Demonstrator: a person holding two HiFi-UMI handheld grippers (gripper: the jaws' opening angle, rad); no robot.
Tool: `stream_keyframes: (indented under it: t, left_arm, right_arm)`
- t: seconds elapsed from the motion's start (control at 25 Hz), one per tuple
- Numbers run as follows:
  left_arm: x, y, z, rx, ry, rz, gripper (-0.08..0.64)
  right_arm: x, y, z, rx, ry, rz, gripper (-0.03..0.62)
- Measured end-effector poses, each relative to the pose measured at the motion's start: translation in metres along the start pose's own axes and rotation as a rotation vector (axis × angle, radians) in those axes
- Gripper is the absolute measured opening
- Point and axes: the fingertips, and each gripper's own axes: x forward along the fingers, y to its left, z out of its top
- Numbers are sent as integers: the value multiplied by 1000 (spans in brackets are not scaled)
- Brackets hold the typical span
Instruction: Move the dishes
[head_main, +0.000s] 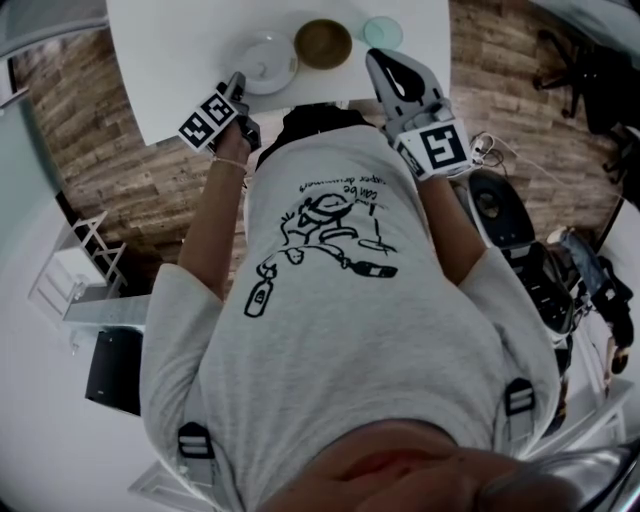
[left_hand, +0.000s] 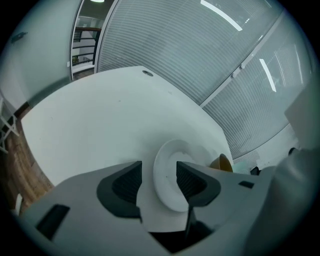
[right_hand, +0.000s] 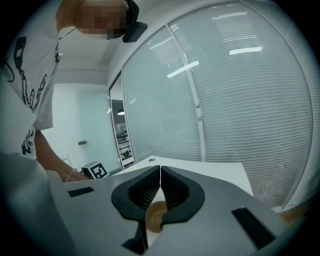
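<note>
White plate (left_hand: 170, 197) sits loose between the left tool's (left_hand: 159, 172) spread jaws near the bench (left_hand: 100, 115) edge, where one nudge could topple it; the right tool (right_hand: 160, 176) is pressed together.

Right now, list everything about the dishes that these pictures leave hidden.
Left gripper view: the open jaws of the left gripper cover the near rim of the white plate.
Left gripper view: the brown bowl shows only as a sliver behind one jaw.
Right gripper view: the shut jaws of the right gripper hide most of that bowl.
Head view: the pale dish is too small to show any contents.
</note>
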Motion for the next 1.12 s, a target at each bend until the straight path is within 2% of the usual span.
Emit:
stream_keyframes:
  t: [0.36, 0.56, 0.72, 0.8, 1.12]
  left_arm:
    - [-42, -35, 41, 172, -197, -98, 202]
    - [-81, -76, 70, 360, -376, -174, 124]
    - [-115, -116, 81, 457, -467, -262, 40]
    - [-133, -138, 87, 506, -506, -302, 23]
    - [-195, -216, 97, 607, -617, -465, 3]
  right_arm:
    - [-3, 9, 23, 24, 29, 28, 37]
    - [-7, 16, 35, 24, 22, 39, 35]
    - [-13, 25, 41, 20, 35, 51, 35]
    - [-14, 30, 46, 11, 41, 64, 35]
    - [-22, 48, 79, -13, 27, 105, 35]
